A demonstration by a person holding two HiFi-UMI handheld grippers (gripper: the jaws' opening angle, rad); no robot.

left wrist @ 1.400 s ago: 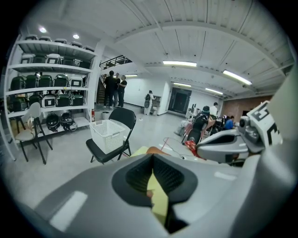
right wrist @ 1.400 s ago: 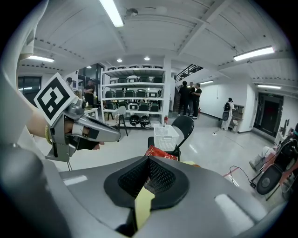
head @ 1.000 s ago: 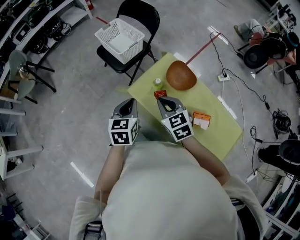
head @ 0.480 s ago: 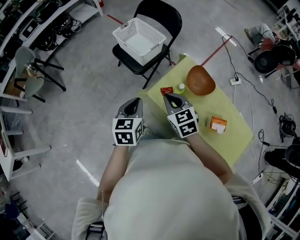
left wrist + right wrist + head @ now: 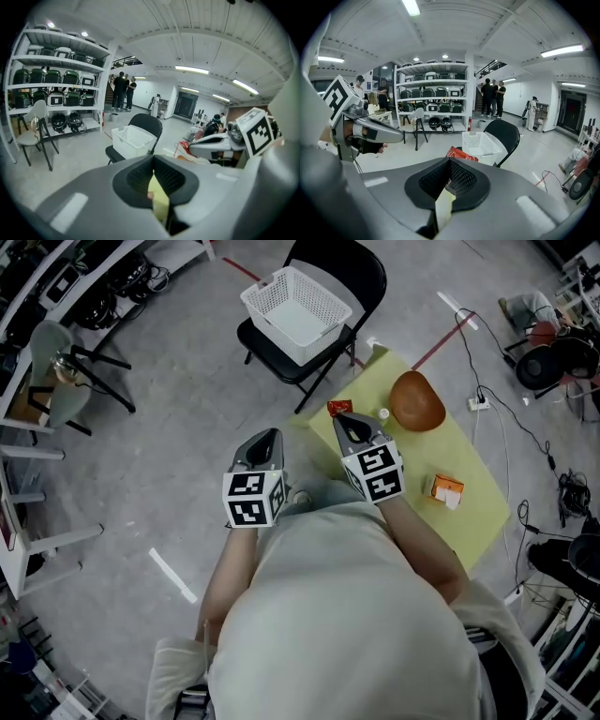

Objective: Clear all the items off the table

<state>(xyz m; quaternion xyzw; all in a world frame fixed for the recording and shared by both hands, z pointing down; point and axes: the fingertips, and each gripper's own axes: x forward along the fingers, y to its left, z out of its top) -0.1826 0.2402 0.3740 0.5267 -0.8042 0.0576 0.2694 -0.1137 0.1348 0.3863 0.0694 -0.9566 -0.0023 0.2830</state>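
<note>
Pinching a red packet (image 5: 461, 153) at its tip, my right gripper (image 5: 346, 419) is squeezed shut; my left gripper (image 5: 266, 437) is pressed together on nothing.

Yellow-green rectangular bench (image 5: 424, 452) is standing on grey concrete floor (image 5: 169, 474). On it, brown round bowl (image 5: 417, 401) is sitting at the far end, small pale capped bottle (image 5: 384, 414) just left of it, orange-and-white cardboard box (image 5: 446, 491) lying nearer, apart from both. Red foil packet (image 5: 339, 408) is sticking out of right gripper (image 5: 349, 420) by bench's left edge. Left gripper (image 5: 266, 439) is hanging over floor, left of bench. White plastic mesh basket (image 5: 296, 304) is sitting on black folding chair (image 5: 352, 273) beyond bench's far corner.
</note>
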